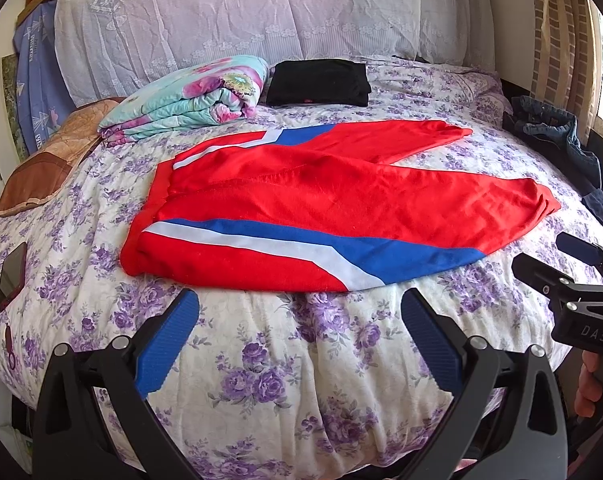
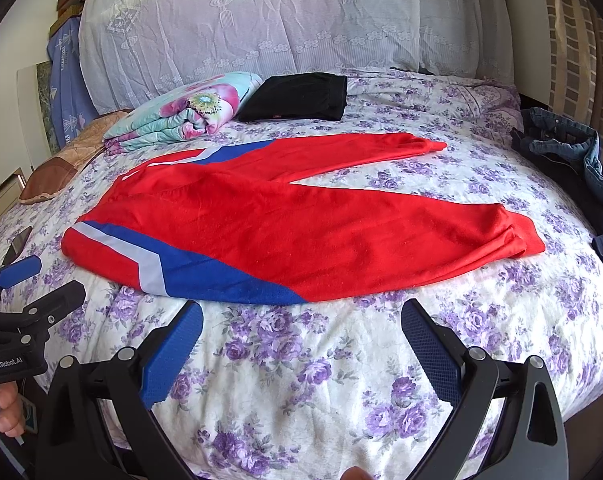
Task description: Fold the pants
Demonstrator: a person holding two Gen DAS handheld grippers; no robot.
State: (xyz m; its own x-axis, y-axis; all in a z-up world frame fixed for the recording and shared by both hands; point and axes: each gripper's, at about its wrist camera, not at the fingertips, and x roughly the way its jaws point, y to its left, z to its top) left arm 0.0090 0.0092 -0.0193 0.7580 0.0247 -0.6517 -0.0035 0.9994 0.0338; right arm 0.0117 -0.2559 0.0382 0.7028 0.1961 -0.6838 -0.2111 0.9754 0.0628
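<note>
Red pants (image 1: 321,200) with blue and white side stripes lie spread flat on the bed, waistband to the left, the two legs splayed to the right. They also show in the right wrist view (image 2: 301,224). My left gripper (image 1: 299,304) is open and empty, hovering just short of the pants' near edge by the striped hip. My right gripper (image 2: 301,312) is open and empty, near the same front edge further right. Each gripper appears at the side of the other's view: the right (image 1: 569,268) and the left (image 2: 29,284).
The bed (image 1: 285,380) has a purple floral cover. A folded floral quilt (image 1: 189,96) and folded black garment (image 1: 319,80) lie at the back. Jeans (image 1: 557,128) are heaped at the right edge. A phone (image 1: 11,276) lies at the left, by a brown pillow (image 1: 45,168).
</note>
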